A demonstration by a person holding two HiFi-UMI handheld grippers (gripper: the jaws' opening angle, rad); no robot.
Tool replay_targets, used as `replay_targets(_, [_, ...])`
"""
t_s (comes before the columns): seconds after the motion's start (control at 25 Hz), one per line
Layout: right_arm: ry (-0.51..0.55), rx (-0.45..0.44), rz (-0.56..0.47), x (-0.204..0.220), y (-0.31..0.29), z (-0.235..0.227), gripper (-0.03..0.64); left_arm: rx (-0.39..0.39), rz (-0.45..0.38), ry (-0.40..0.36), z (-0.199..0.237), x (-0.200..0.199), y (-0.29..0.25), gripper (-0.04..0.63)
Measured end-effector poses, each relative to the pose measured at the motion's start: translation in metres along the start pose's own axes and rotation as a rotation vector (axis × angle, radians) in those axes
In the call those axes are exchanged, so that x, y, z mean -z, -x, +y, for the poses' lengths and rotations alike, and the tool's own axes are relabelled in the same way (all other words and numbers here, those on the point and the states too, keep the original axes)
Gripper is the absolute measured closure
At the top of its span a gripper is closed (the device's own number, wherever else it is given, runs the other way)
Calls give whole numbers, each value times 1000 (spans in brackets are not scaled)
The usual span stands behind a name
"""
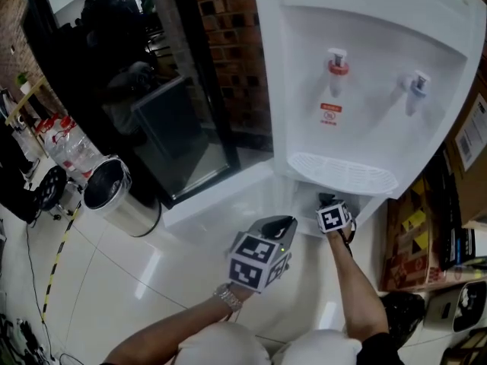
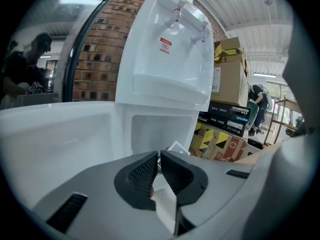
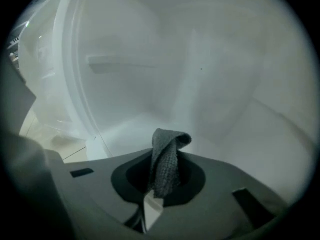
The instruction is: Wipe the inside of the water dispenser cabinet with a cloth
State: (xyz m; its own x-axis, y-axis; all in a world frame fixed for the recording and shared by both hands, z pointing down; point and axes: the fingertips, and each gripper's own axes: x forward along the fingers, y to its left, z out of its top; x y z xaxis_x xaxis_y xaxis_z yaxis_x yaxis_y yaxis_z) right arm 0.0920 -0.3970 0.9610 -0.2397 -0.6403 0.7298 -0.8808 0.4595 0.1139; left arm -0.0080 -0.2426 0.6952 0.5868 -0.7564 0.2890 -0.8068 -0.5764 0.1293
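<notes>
The white water dispenser (image 1: 365,90) stands against a brick wall, its lower cabinet (image 2: 160,131) open and the white cabinet door (image 1: 217,200) swung out to the left. My right gripper (image 3: 167,151) is inside the cabinet, shut on a grey knitted cloth (image 3: 167,161) that sticks up between its jaws, close to the white back wall (image 3: 200,74). In the head view only its marker cube (image 1: 333,219) shows at the cabinet mouth. My left gripper (image 2: 159,156) is shut on nothing and hangs outside, in front of the opening, beside the door.
A red tap (image 1: 337,71) and a blue tap (image 1: 416,90) sit above the drip tray (image 1: 342,175). A steel bin (image 1: 114,196) and water bottles (image 1: 65,143) stand at the left by a black-framed glass door (image 1: 190,90). Cardboard boxes (image 1: 411,234) crowd the dispenser's right side.
</notes>
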Motion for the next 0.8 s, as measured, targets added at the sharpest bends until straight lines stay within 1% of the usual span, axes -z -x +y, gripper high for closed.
replay_targets(0.12, [44,-67,0,-3,-5,28,597,-16,0,0,6,0,4,572])
replay_targets(0.24, [128,-175,-12,-13,-3,66,595,-12,0,3,4,0,4,572])
replay_targets(0.32, [169,-208,-26,-20,-1,79,595,-5,-2,2,2,-1,3,572])
replay_targets(0.36, [172,-202,-39,-25,1,79,595,-2,-3,4,1,-1,2,572])
replay_targets(0.4, [170,-174,-59,-30,3,73,595,0,-4,8,0,-2,3,572])
replay_targets(0.52, [171,-6,-111,-48,10,33,595,17,-7,14,-4,-1,4,572])
replay_targets(0.6, [132,69,-94,-48,11,5,595,32,-6,9,-8,-1,3,572])
replay_targets(0.64, [107,85,-75,-43,9,-5,597,34,-5,6,-8,0,3,572])
replay_targets(0.72, [80,63,-39,-27,-4,-8,595,35,-5,4,-8,0,2,572])
replay_targets(0.8, [85,43,-8,-12,-13,-2,595,37,-2,5,-9,1,2,572])
